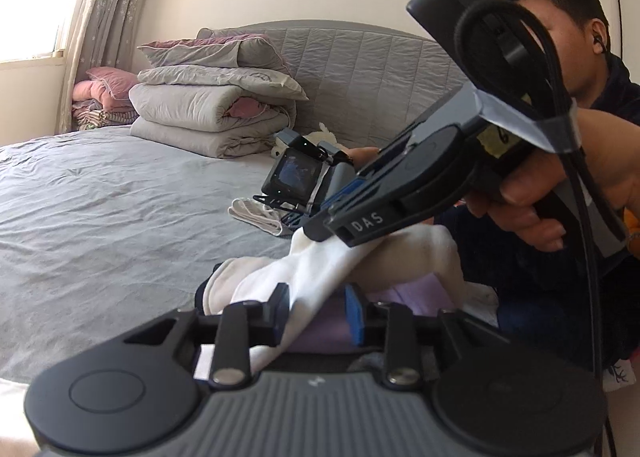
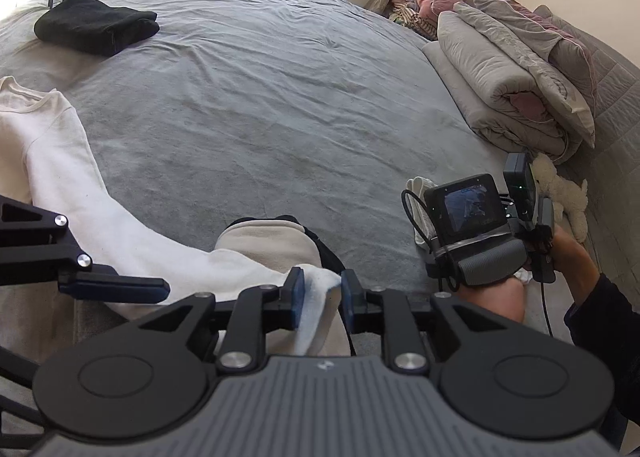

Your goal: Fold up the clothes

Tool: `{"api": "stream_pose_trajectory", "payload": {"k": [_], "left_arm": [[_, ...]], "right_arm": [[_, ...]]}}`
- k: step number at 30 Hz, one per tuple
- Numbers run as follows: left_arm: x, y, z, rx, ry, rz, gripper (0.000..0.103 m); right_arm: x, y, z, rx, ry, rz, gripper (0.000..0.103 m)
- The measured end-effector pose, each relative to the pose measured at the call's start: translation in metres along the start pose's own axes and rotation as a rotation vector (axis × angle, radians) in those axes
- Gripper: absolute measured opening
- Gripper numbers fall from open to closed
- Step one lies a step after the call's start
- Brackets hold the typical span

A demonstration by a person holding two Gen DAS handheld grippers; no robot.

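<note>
White long-sleeved cotton top [image 2: 52, 145] lay stretched across the left side of a wrinkled grey bedsheet [image 2: 260, 97], its neckline towards the far edge and one sleeve drawn out to the near edge of the bed. The right gripper [image 2: 322, 293] had its blue-padded fingers [image 2: 297, 293] pressed onto the end of that sleeve, pinching the white cloth between them. In the left wrist view the same sleeve ran down from the right gripper's tip and passed between the fingers of the left gripper [image 1: 318, 311], which stood somewhat apart; whether they gripped the cloth could not be told. A cream padded item with a dark edge [image 2: 268, 241] lay under the sleeve. A folded black garment [image 2: 96, 25] sat at the far corner of the bed, well apart from the top, and folded grey quilts [image 2: 500, 77] were stacked by the quilted headboard [image 1: 360, 65], with a white plush toy [image 2: 560, 193] beside them.
</note>
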State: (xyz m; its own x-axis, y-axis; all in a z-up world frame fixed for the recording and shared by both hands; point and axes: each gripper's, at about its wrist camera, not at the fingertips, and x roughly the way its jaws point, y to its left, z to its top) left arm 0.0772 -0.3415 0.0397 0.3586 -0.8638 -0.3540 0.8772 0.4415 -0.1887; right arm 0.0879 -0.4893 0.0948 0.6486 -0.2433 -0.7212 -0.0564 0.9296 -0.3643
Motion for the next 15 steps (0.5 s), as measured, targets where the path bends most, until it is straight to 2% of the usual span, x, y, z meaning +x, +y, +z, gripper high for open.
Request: {"api": "stream_pose_trajectory", "payload": {"k": [3, 6, 11, 15], "left_arm": [[-0.015, 0.017, 0.004, 0.030, 0.000, 0.058, 0.047], [-0.027, 0.053, 0.005, 0.042, 0.034, 0.191, 0.048], [-0.047, 0.127, -0.003, -0.016, 0.104, 0.418, 0.049], [-0.062, 0.171, -0.012, -0.056, 0.138, 0.522, 0.049]], "right_arm": [[-0.008, 0.000, 0.005, 0.006, -0.031, 0.008, 0.026], [-0.012, 0.006, 0.013, 0.013, -0.060, 0.057, 0.026], [-0.002, 0.036, 0.033, -0.007, -0.070, 0.170, 0.026], [0.017, 0.072, 0.052, -0.054, -0.053, 0.245, 0.026]]}}
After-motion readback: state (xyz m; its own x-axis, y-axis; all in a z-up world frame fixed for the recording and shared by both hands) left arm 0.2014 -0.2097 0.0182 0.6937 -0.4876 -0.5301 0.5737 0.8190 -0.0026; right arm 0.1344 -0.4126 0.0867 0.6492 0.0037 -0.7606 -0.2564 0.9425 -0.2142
